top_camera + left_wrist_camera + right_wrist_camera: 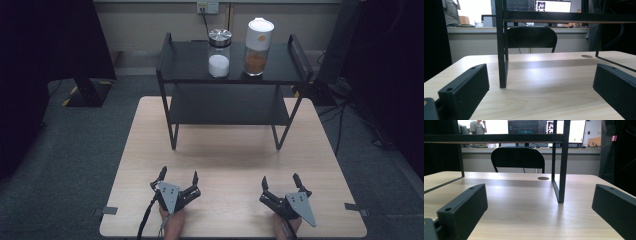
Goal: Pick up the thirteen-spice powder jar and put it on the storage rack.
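Observation:
A black two-tier metal shelf (pixel 190 62) stands on the far half of the wooden table (pixel 230 150). On its top tier sit a glass jar of white powder (pixel 219 53) with a silver lid and a taller jar of orange-brown powder (pixel 257 47) with a white lid. My left gripper (pixel 178 176) rests open near the table's front edge at the left, holding nothing. My right gripper (pixel 280 180) rests open at the front right, also holding nothing. In the left gripper view (pixel 541 82) a front shelf leg (pixel 502 50) stands ahead; the right gripper view (pixel 539 202) shows the other front leg (pixel 561 170).
Bare tabletop lies between the grippers and the shelf legs. The lower tier (pixel 227 107) of the shelf holds nothing. A black chair (pixel 531 37) stands beyond the table's far edge. Cables (pixel 350 120) and dark stands (pixel 85 90) lie on the grey carpet around the table.

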`<move>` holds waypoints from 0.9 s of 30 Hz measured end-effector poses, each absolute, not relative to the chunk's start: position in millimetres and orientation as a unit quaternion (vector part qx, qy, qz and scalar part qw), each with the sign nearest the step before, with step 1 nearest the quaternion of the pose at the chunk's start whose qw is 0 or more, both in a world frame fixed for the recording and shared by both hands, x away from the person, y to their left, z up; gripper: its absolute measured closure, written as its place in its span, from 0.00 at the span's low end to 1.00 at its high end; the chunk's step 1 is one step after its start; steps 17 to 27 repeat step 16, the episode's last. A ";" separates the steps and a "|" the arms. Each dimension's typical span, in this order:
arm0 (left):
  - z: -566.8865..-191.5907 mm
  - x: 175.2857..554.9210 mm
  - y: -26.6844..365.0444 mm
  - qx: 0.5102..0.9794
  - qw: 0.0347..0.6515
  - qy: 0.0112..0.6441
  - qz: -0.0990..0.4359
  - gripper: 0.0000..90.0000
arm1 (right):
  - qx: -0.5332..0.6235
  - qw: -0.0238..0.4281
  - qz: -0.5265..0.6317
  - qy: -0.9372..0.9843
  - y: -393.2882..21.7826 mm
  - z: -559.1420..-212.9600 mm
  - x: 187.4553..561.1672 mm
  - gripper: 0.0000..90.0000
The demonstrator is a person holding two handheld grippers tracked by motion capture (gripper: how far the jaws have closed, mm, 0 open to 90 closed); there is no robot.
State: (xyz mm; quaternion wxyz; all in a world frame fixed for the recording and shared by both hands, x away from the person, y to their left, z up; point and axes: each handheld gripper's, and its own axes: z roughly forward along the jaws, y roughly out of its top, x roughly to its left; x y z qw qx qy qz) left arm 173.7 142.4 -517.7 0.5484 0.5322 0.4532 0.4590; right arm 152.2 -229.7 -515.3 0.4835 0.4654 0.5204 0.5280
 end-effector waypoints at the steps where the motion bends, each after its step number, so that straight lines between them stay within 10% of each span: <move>1: -517.7 173.7 142.4 0.532 0.548 0.453 0.459 0.00 | 0.465 0.484 0.528 0.520 -229.6 -515.4 152.2 0.00; 27: -517.3 173.9 143.1 0.535 0.548 0.452 0.458 0.00 | 0.466 0.485 0.527 0.519 -229.0 -515.4 152.1 0.00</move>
